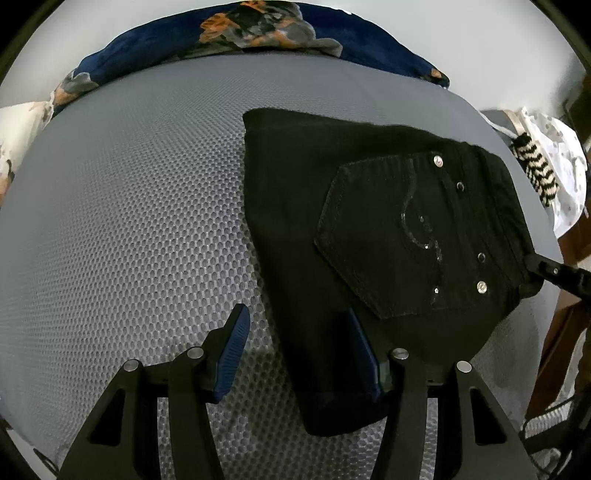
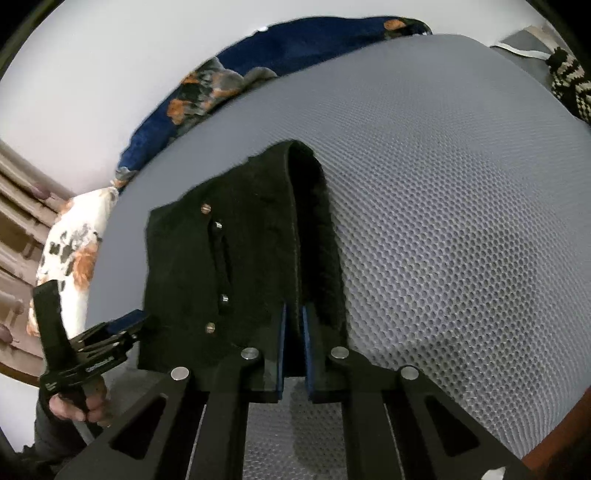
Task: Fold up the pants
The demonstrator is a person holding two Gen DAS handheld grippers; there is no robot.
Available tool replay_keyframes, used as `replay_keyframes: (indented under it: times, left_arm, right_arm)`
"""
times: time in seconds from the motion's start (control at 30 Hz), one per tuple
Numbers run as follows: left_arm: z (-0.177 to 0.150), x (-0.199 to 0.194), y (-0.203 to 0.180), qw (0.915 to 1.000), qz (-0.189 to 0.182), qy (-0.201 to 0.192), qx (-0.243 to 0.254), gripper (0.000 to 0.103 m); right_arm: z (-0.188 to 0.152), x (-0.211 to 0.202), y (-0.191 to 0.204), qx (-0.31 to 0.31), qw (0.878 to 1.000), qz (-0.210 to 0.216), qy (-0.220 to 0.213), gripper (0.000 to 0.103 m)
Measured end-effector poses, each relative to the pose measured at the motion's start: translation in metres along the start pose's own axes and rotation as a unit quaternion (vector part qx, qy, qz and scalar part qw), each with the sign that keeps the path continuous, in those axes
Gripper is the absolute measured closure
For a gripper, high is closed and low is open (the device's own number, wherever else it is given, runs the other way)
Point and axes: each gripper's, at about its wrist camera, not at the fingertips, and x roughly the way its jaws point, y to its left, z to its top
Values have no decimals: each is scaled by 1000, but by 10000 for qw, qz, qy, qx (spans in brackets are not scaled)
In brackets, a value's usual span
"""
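Black jeans [image 1: 369,229] lie already folded into a compact stack on the grey mesh mattress [image 1: 129,221], back pocket [image 1: 391,236] with studs facing up, waistband toward the right edge of the bed. Right gripper [image 2: 293,325] is clamped on the waistband edge: blue pads [image 2: 283,332] pressed close together with black denim pinched between them. The left-wrist view confirms it, with the right gripper's tip [image 1: 543,266] biting the waistband corner. Left gripper [image 1: 295,332] stands about half open at the near folded edge; one finger sits over the cloth, the other over bare mattress, nothing pinched that I can see. A hand [image 2: 79,404] holds that tool at lower left of the right-wrist view. Step, as I read it: late stage, taking hold for a final fold or a tidy-up of the stack. Next move calls for the left jaws to close on the near edge through all layers, then both ends lift together and carry evenly so the stack doesn't splay. Floral blanket [image 1: 258,29] at the far edge is well clear.
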Motion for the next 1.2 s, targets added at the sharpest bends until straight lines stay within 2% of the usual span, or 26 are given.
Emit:
replay_keyframes:
  times: [0.2, 0.47, 0.63, 0.67, 0.7, 0.87, 1.07, 1.2]
  left_arm:
    - [0, 9, -8, 9998, 123, 15, 135, 46]
    - [0, 10, -7, 9999, 143, 14, 80, 42]
    - [2, 5, -8, 9997, 199, -48, 142, 41]
    - [2, 4, -7, 9996, 217, -67, 141, 41]
    - [4, 3, -6, 9996, 233, -84, 128, 41]
    - [6, 0, 8, 9998, 188, -84, -39, 40]
    - [13, 1, 34, 9982, -274, 41, -531, 40]
    - [19, 6, 57, 9899, -841, 208, -1124, 40]
  right_arm:
    - [1, 9, -7, 66, 9999, 6, 102, 96]
    - [3, 9, -11, 203, 9997, 37, 135, 93]
    - [11, 7, -10, 178, 9997, -27, 142, 79]
    - [12, 7, -10, 179, 9997, -14, 148, 74]
    - [14, 7, -11, 191, 9997, -22, 172, 69]
    - [23, 9, -12, 102, 9998, -11, 197, 55]
    - [33, 17, -14, 21, 9990, 293, 344, 49]
    - [41, 25, -20, 95, 9974, 553, 460, 42]
